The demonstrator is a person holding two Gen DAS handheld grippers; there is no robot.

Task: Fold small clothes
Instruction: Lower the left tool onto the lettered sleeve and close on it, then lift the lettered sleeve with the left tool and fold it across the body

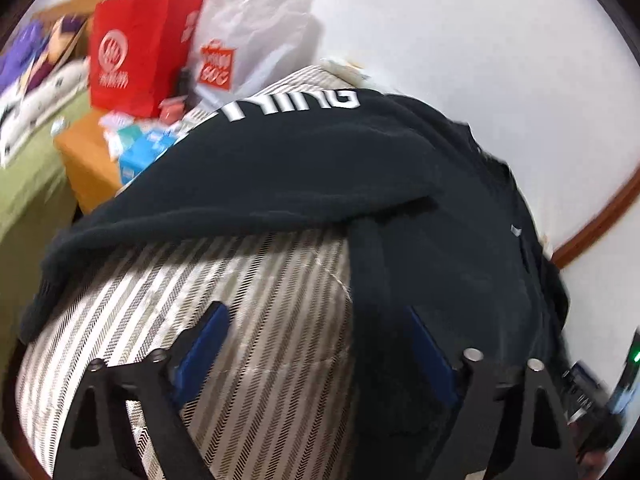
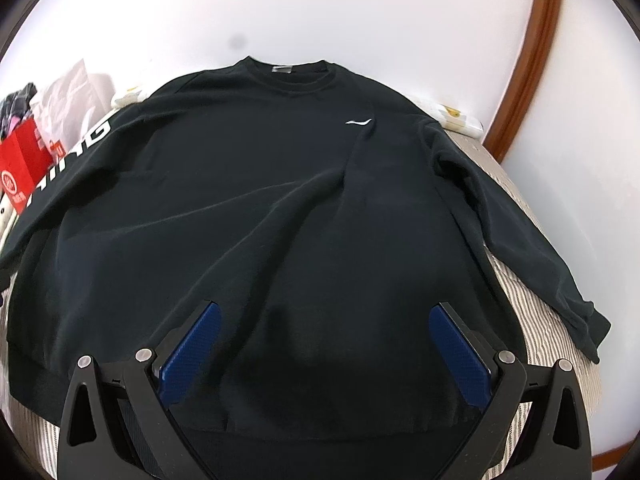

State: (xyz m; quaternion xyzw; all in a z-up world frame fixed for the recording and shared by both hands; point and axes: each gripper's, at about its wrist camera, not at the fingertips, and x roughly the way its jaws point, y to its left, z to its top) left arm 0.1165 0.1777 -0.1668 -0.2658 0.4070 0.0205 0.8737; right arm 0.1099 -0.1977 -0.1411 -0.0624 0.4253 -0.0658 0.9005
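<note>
Both grippers hovering spread wide, gripping nothing — left gripper [image 1: 320,344] straddling black sweatshirt [image 1: 280,168] edge on striped cover [image 1: 240,280], right gripper [image 2: 324,336] over its hem [image 2: 320,428].

A lived-in room of a home, striped woven cover [image 1: 240,280] under a black sweatshirt [image 2: 280,200], red paper shopping bag [image 1: 140,56] and white plastic bag [image 1: 256,32] heaped beside it, white wall [image 2: 320,8] with curved wooden trim [image 2: 536,52]
</note>
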